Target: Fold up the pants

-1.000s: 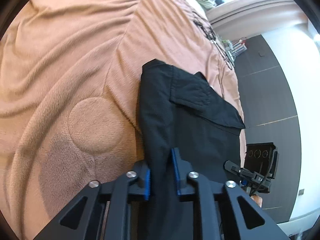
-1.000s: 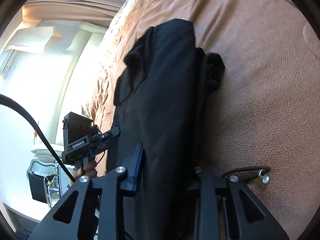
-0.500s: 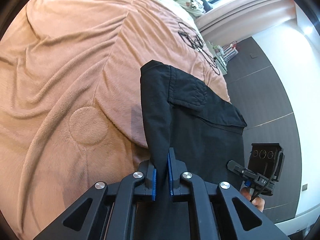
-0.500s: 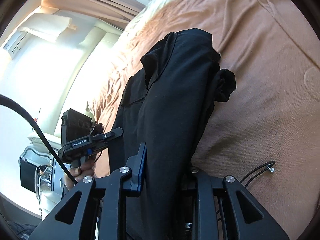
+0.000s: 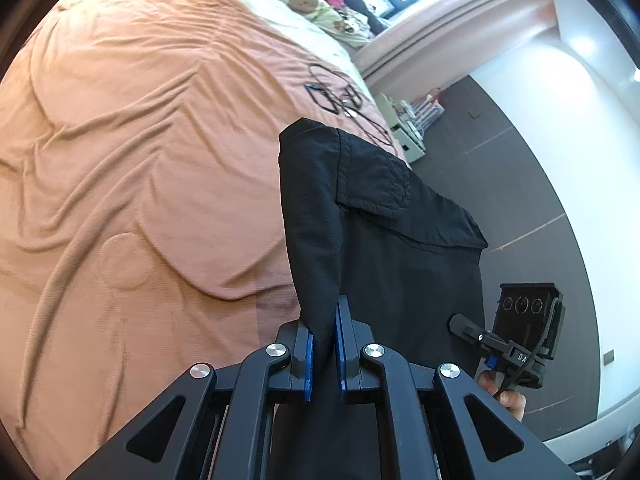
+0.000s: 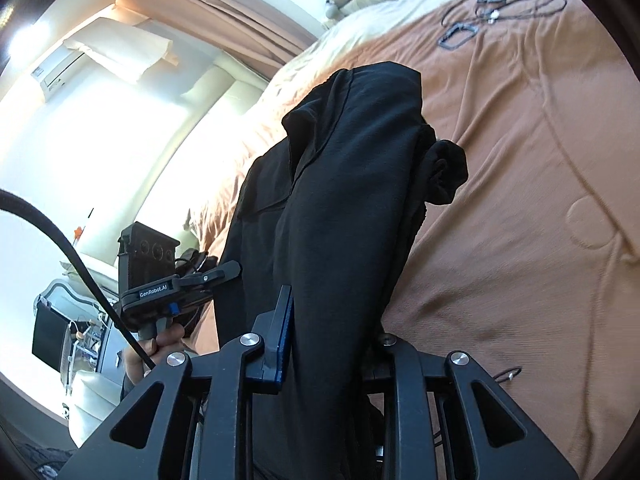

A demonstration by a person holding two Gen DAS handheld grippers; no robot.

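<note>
I have the black pants (image 5: 384,240) pinched in my left gripper (image 5: 324,354) and bunched in my right gripper (image 6: 332,336), draped toward twelve o'clock over the orange bedspread (image 5: 140,160), and the thicker right-hand bunch could slip, skewing the fold.

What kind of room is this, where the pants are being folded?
Most likely a bedroom. The black pants are held up over a wide bed covered with an orange-brown blanket, a pillow with a teddy bear print lies at its far end, and curtains hang along the window wall.
</note>
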